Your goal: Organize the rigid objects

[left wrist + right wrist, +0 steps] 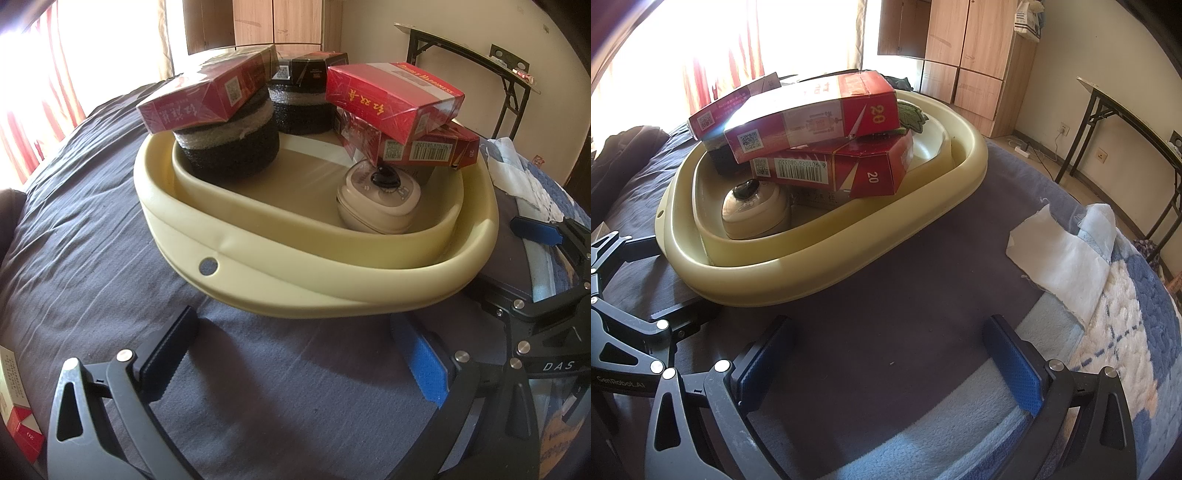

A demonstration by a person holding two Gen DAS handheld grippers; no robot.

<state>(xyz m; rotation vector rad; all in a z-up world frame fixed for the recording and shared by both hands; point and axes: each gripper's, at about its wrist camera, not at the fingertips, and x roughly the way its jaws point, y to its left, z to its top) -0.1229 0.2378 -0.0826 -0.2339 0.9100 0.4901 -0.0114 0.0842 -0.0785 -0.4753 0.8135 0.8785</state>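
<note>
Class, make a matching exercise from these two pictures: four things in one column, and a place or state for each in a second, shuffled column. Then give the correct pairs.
Things
1. cream rounded plastic case
2. round black foam block
3. white cloth scrap
4. left gripper

Places or states
A. open, holding nothing
B. on the blanket, outside the basin
C. under a red carton, in the basin
D. on the basin floor, black knob on top

Pairs: 1-D, 2-C, 3-B, 4-A
</note>
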